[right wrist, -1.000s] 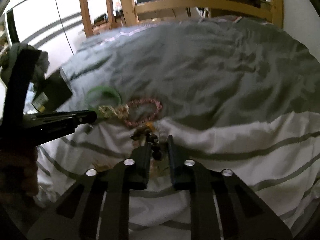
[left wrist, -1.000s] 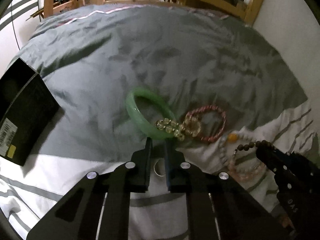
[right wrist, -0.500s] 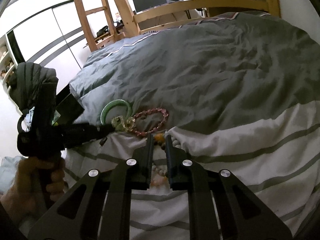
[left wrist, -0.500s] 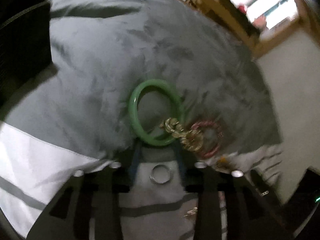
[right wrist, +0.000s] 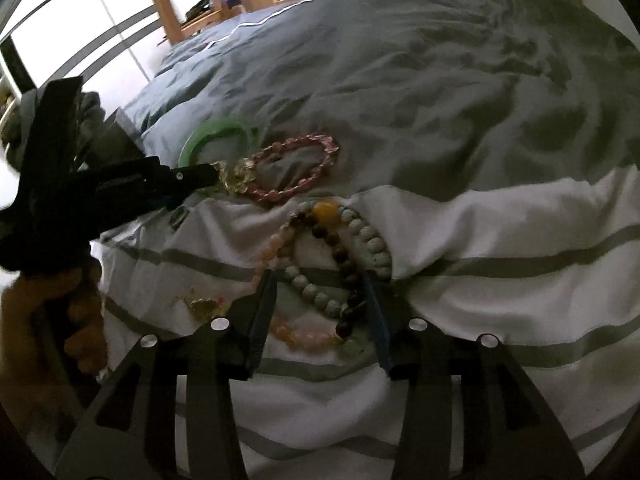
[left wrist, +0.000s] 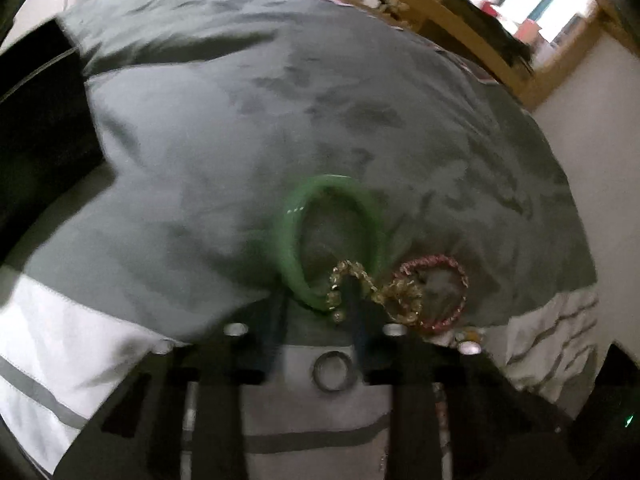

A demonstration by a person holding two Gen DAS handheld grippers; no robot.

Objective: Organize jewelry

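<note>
A green bangle (left wrist: 294, 240) lies on the grey duvet, with a yellow crystal bracelet (left wrist: 384, 290) and a pink bead bracelet (left wrist: 452, 280) beside it. My left gripper (left wrist: 316, 304) is open, its fingers either side of the bangle's near rim, the right finger under the yellow bracelet. A small metal ring (left wrist: 334, 370) lies between the fingers. My right gripper (right wrist: 320, 292) is open over a heap of bead bracelets: white beads (right wrist: 372, 240), dark brown beads (right wrist: 344, 260), peach beads (right wrist: 304, 336). The left gripper (right wrist: 192, 176) shows there too.
A black box (left wrist: 36, 120) sits on the bed at far left. A wooden bed frame (left wrist: 460, 12) runs along the far side, with a wall at right. A small gold piece (right wrist: 204, 304) lies on the striped white sheet (right wrist: 500, 220).
Both grippers have opened. The left one moved forward to the green bangle, the right one dropped down over the bead heap.
</note>
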